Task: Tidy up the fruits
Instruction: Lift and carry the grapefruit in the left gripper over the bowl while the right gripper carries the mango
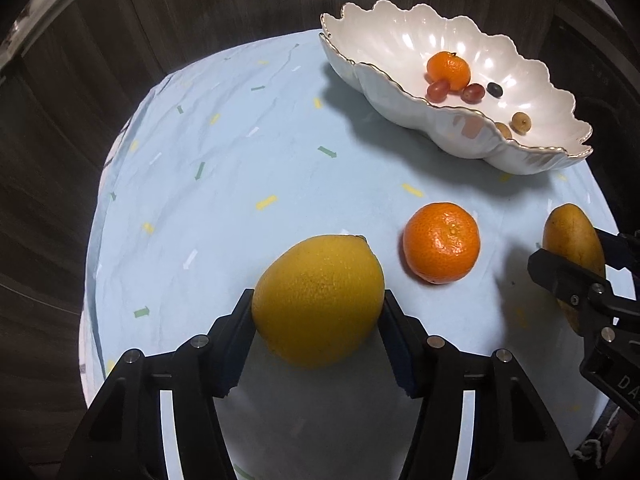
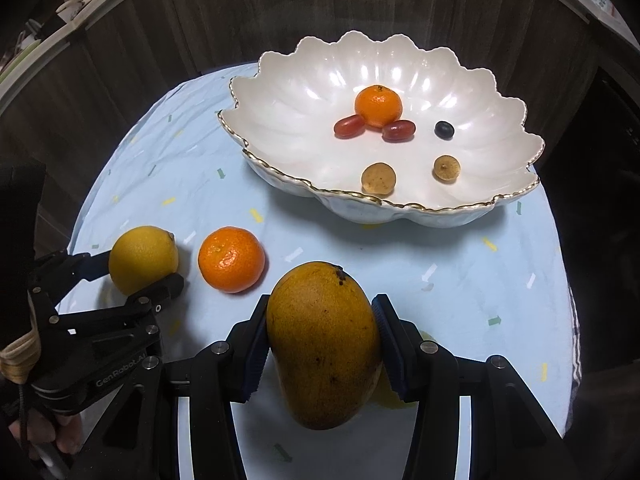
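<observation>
Yellow fruit (image 2: 425, 337) (right wrist view only) hides beneath the gripped mango (image 2: 324, 344).

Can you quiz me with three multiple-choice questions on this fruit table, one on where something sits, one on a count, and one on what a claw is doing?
1. Where is the larger tangerine?
A. in the bowl
B. on the blue tablecloth, between lemon and mango
C. in the right claw

2. How many red grapes lie in the scalloped bowl?
A. two
B. four
C. none

3. What is the left claw doing?
A. hanging open over the bowl
B. gripping a grape
C. closed on the lemon

Answers:
1 B: it rests on the tablecloth, with the mango in the right claw beside it.
2 A: two red grapes flank the small tangerine.
3 C: both pads press the lemon's sides.
</observation>
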`<control>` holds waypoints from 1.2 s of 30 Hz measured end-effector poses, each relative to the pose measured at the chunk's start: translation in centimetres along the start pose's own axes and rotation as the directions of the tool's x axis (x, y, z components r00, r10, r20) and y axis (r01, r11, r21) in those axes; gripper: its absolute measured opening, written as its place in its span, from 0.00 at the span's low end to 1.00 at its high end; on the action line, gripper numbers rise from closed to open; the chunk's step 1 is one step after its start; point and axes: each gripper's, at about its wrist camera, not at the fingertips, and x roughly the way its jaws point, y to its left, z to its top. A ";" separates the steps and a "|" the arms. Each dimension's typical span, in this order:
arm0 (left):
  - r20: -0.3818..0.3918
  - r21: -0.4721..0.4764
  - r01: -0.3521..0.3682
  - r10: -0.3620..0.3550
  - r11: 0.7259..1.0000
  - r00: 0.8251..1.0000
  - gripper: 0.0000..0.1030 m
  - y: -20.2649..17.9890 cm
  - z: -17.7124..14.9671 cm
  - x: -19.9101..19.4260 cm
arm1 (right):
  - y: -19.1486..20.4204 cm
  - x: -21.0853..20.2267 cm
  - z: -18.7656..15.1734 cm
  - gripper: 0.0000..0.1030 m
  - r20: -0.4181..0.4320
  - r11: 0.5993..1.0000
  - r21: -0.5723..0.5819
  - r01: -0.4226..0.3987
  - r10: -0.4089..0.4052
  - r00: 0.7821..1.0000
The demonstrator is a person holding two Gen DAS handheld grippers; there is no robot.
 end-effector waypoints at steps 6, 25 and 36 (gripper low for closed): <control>0.010 -0.002 0.013 -0.013 1.000 1.000 0.55 -0.5 -0.2 -0.9 | -0.4 -0.6 0.1 0.48 0.011 1.000 0.005 -0.003 0.003 1.000; 0.117 0.013 0.024 -0.025 1.000 0.993 0.55 -2.3 3.0 -6.7 | -3.0 -4.6 2.2 0.48 0.107 0.998 0.055 -0.016 0.010 0.994; 0.159 0.034 0.027 -0.032 0.999 0.987 0.55 -3.9 5.6 -8.2 | -5.2 -6.0 3.6 0.48 0.156 0.997 0.073 -0.001 -0.011 0.988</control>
